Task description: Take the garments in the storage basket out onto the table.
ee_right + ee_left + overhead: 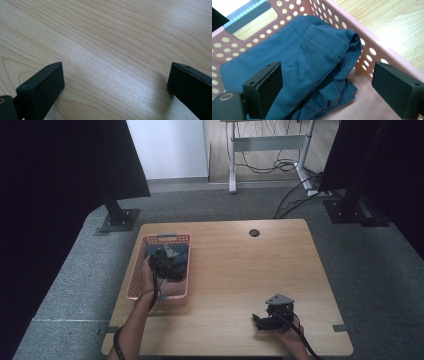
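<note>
Reaching into the pink basket [134,279], the left gripper [327,83] is hanging wide open and empty over the blue cloth [312,52] bunched inside; it should bite a thick fold. The right gripper [116,87] is idling open, empty, over the table [120,37].

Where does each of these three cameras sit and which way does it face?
High view: above the person's side, looking forward and down at the table; forearms, left gripper, right gripper.
Left gripper view: rides the left gripper, open jaws over dark blue cloth in pink basket.
Right gripper view: open jaws of the right gripper over bare wood.
Shared: the basket, high and left gripper views.
</note>
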`<state>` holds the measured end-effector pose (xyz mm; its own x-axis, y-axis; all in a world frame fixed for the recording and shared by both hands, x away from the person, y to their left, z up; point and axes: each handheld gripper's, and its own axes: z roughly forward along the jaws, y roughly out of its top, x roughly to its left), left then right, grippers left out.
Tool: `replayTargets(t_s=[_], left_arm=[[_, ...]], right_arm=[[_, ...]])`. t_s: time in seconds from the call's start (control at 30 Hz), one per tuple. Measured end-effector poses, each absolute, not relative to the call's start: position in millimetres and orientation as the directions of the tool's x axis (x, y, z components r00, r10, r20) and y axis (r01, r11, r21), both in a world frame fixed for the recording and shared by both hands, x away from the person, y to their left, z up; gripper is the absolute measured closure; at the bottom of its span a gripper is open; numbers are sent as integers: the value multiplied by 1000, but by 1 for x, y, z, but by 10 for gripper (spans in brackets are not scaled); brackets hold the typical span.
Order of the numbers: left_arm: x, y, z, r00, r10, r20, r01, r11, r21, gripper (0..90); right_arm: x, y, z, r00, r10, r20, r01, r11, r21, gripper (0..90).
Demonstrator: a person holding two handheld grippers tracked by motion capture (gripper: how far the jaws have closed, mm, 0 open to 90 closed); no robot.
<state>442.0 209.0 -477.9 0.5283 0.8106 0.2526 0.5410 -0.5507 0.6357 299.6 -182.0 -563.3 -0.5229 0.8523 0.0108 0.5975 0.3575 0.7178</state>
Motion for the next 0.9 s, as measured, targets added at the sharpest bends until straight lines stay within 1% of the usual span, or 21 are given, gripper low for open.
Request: replayTargets(t_s=[0.57, 0.9], left_arm=[[454, 211, -493, 511, 828, 232, 593, -535, 602, 98], [460, 211, -492, 510, 829, 229, 601, -534, 595, 99]], right_arm=[[299, -182, -563, -526, 851, 11, 596, 359, 718, 7], [299, -182, -563, -526, 851, 11, 596, 359, 718, 7]])
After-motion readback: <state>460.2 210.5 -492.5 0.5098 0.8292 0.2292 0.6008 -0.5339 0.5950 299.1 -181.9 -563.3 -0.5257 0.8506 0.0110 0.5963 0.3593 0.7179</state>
